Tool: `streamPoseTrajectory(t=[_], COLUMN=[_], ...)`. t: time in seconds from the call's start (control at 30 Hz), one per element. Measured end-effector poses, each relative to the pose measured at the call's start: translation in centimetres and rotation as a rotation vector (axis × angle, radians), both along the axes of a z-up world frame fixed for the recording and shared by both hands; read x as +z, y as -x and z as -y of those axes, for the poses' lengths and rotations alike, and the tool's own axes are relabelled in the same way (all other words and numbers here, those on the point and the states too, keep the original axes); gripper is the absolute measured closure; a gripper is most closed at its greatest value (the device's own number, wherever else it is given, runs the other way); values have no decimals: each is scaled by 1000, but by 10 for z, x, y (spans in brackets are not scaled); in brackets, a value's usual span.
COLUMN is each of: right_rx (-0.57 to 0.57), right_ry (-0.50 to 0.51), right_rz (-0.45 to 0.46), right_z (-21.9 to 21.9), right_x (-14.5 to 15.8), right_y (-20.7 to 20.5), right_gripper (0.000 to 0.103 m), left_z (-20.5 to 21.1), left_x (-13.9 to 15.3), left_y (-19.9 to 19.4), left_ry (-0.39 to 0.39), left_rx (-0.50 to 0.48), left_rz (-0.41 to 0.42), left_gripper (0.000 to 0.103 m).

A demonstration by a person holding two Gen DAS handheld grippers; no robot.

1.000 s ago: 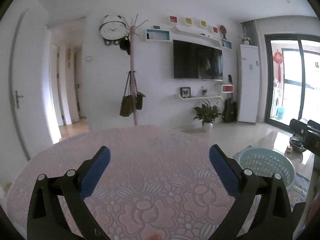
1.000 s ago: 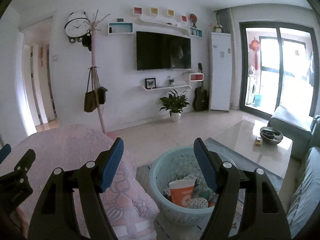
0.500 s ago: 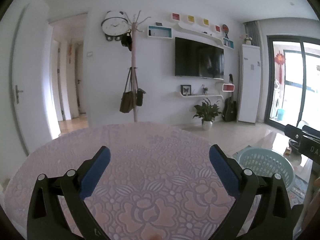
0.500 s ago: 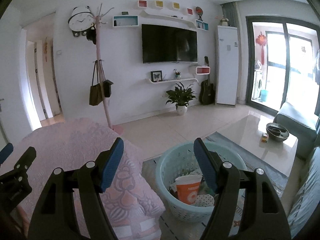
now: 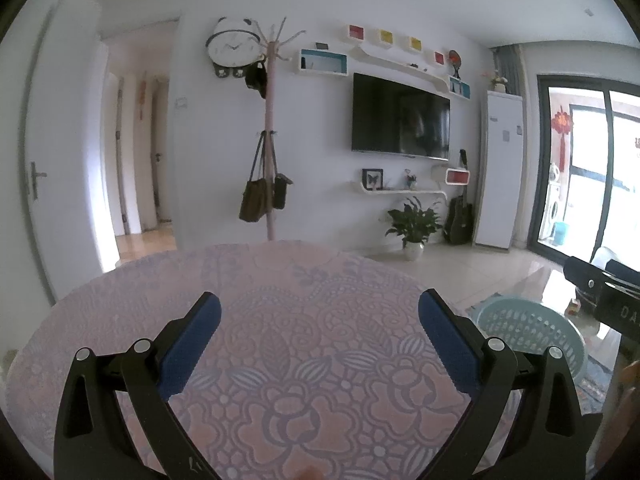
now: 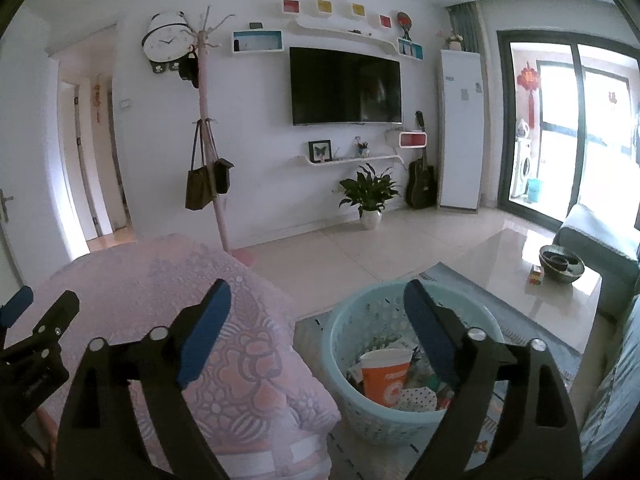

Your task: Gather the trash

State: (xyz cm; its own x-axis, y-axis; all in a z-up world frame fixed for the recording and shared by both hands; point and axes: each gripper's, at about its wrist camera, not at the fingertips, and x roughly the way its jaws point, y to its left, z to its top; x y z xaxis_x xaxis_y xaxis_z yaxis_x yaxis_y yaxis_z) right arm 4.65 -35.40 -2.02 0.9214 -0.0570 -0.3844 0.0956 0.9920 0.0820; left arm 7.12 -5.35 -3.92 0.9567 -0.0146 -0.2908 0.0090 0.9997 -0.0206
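The pale blue basket (image 6: 408,364) sits on the rug just beside the pink floral cover (image 6: 208,344), holding an orange paper cup (image 6: 382,376) among crumpled wrappers. The right gripper (image 6: 316,308) hangs above it, fingers spread wide and empty. The left gripper (image 5: 320,314), equally wide, hovers over the cover.

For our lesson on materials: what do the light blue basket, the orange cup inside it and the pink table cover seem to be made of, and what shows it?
Basket: probably moulded plastic, matte, with regular slots cut through its wall.
Orange cup: likely paper, matte, with a thin white rim and a printed side.
Table cover: seemingly fabric, quilted or embossed with flowers; in the right wrist view it drapes softly over the edge.
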Motion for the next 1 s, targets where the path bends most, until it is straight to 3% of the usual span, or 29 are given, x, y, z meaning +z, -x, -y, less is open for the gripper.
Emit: streamPoseTrajectory(t=[0.17, 1.0], right_rx=[-16, -3], right_ry=[25, 48], right_rz=[13, 32], right_z=[-3, -8], right_x=[2, 4], right_y=[2, 6], right_gripper=[18, 16], left_z=[-6, -10], left_x=[0, 1], left_y=[-3, -4], left_ry=[26, 10], left_rx=[2, 0], left_rz=[-10, -3], left_gripper=[7, 7])
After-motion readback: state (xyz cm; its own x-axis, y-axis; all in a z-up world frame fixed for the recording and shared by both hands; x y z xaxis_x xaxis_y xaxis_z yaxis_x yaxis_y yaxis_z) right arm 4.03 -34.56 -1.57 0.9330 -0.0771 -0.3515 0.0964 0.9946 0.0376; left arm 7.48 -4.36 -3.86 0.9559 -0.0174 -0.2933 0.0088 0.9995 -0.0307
